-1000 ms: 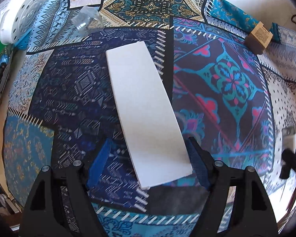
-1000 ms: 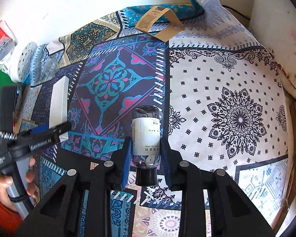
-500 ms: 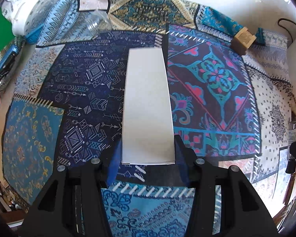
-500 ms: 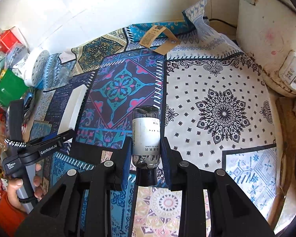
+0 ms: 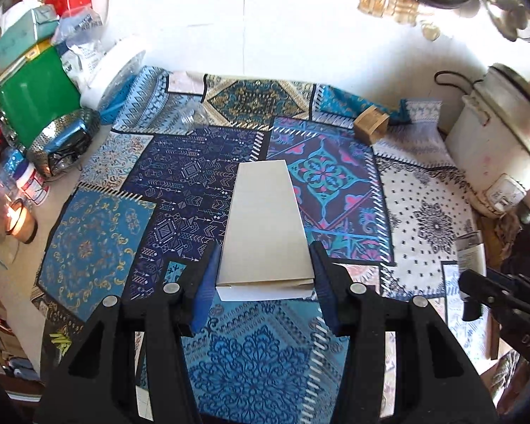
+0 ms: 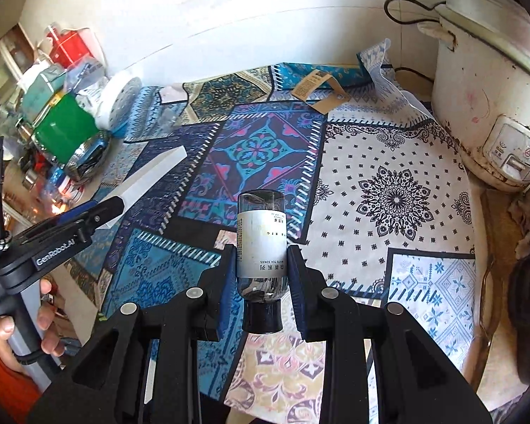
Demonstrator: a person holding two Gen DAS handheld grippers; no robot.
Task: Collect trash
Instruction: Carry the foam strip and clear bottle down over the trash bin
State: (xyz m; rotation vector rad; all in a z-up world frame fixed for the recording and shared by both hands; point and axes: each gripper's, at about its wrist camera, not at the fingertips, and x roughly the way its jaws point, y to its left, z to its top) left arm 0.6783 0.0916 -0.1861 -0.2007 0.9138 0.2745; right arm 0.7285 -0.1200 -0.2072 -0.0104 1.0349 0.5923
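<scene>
My left gripper (image 5: 265,282) is shut on a long flat white box (image 5: 265,226) and holds it above the patterned tablecloth (image 5: 99,247). The box also shows in the right wrist view (image 6: 148,180), sticking out of the left gripper (image 6: 102,212). My right gripper (image 6: 261,275) is shut on a small dark bottle (image 6: 261,240) with a pale label and a black cap toward the camera, held above the cloth. The bottle also shows at the right edge of the left wrist view (image 5: 471,254).
A brown cardboard tag (image 5: 371,127) and a clear crumpled plastic piece (image 5: 194,116) lie on the cloth at the back. A white rice cooker (image 6: 494,81) stands at the right. A green box (image 5: 35,106), a white perforated lid (image 6: 120,102) and jars crowd the left edge.
Both grippers have risen away from the table with the box and the bottle; the views now show the wall, shelf items and rice cooker.
</scene>
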